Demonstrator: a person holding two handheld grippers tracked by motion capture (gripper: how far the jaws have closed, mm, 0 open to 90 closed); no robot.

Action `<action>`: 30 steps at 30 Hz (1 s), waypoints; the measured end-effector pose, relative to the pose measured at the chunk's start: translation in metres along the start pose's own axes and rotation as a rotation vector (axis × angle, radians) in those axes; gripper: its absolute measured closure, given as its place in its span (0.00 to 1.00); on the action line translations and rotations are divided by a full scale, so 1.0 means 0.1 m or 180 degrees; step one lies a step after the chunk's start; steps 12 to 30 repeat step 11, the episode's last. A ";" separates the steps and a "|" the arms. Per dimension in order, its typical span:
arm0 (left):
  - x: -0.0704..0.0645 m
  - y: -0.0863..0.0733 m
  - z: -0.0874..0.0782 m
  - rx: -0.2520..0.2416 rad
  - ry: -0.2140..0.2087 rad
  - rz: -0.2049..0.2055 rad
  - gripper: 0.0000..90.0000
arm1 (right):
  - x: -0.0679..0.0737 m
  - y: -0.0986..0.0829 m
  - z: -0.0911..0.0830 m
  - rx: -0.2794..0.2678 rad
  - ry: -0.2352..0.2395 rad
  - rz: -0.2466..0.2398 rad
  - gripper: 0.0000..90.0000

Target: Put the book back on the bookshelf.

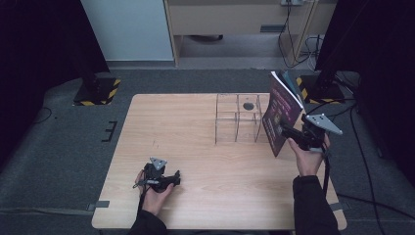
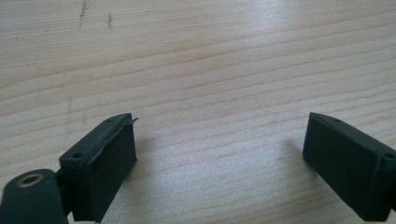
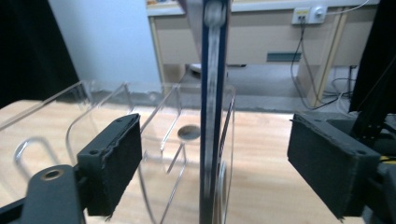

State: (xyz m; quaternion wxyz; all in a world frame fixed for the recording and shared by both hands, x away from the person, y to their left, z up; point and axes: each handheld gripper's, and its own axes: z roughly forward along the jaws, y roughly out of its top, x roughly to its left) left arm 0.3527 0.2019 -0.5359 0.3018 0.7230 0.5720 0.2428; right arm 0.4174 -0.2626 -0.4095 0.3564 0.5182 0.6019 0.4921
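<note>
We stand the book (image 1: 280, 111) upright just right of the clear rack (image 1: 238, 119), ready to slot in. Our right gripper (image 3: 215, 154) is spread around its edge, not clamping; our left gripper (image 2: 219, 154) rests released, well left of the rack.

left gripper (image 1: 177, 177): low, jaws wide apart | right gripper (image 1: 284, 129): raised, jaws wide apart

No legible text or labels
</note>
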 end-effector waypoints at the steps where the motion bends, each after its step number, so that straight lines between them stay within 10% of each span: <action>1: 0.00 0.00 0.00 -0.0001 0.0000 0.0000 0.10 | 0.00 -0.03 -0.02 0.0021 0.0026 -0.0008 0.19; 11: 0.00 0.00 0.00 0.0000 0.0000 0.0000 0.10 | -0.05 -0.45 -0.24 0.0238 0.0167 -0.0048 0.15; 30: 0.00 0.00 0.00 0.0000 0.0000 0.0000 0.10 | -0.05 -0.45 -0.24 0.0238 0.0167 -0.0048 0.15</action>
